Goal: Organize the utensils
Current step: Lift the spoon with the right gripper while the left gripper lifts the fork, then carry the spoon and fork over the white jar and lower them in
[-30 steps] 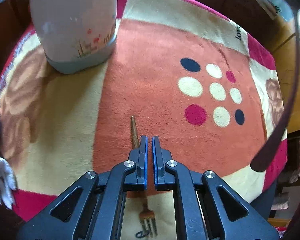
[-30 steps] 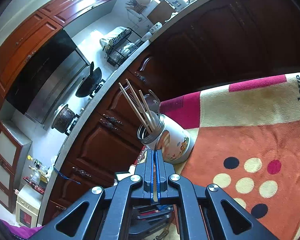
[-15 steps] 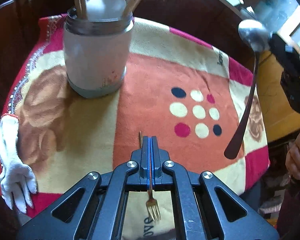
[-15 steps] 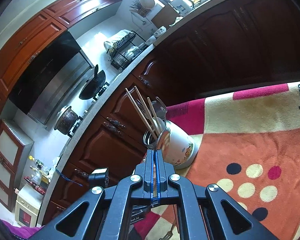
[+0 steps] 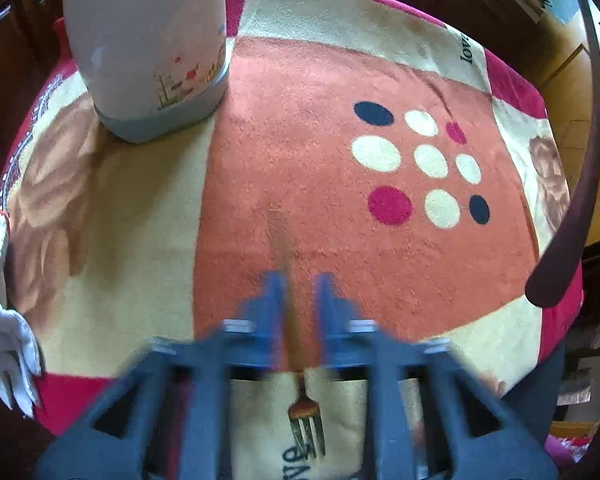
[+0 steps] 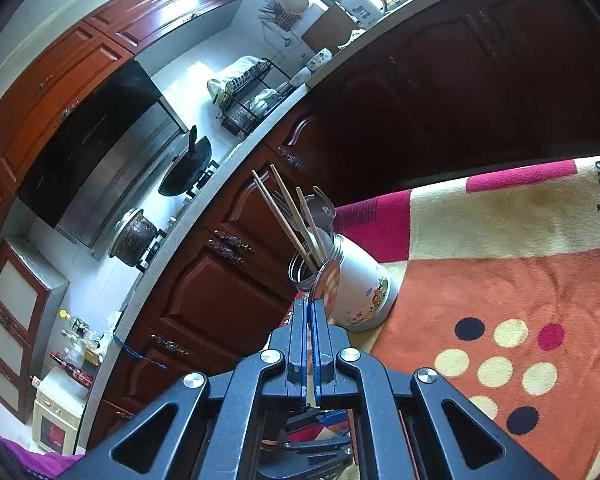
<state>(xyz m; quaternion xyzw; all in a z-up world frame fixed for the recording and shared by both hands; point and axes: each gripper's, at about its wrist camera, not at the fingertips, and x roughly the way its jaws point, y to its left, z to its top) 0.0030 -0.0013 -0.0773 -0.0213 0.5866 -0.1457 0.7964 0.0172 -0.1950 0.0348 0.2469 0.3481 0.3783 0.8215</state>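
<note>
The left tool [image 5: 298, 292] is blurred, its jaws opening with the fork [image 5: 305, 412] lying between them on the blanketed worktop [image 5: 140, 216], tines toward the camera. The right tool [image 6: 310, 320] is clamped on a spoon [image 6: 327, 282] near the utensil holder [image 6: 356, 288]. The fork's thin handle should be re-centred between the pads before lifting.

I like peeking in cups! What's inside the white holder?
The white holder holds wooden chopsticks and a metal spoon poking out. Its wall hides their lower ends.
</note>
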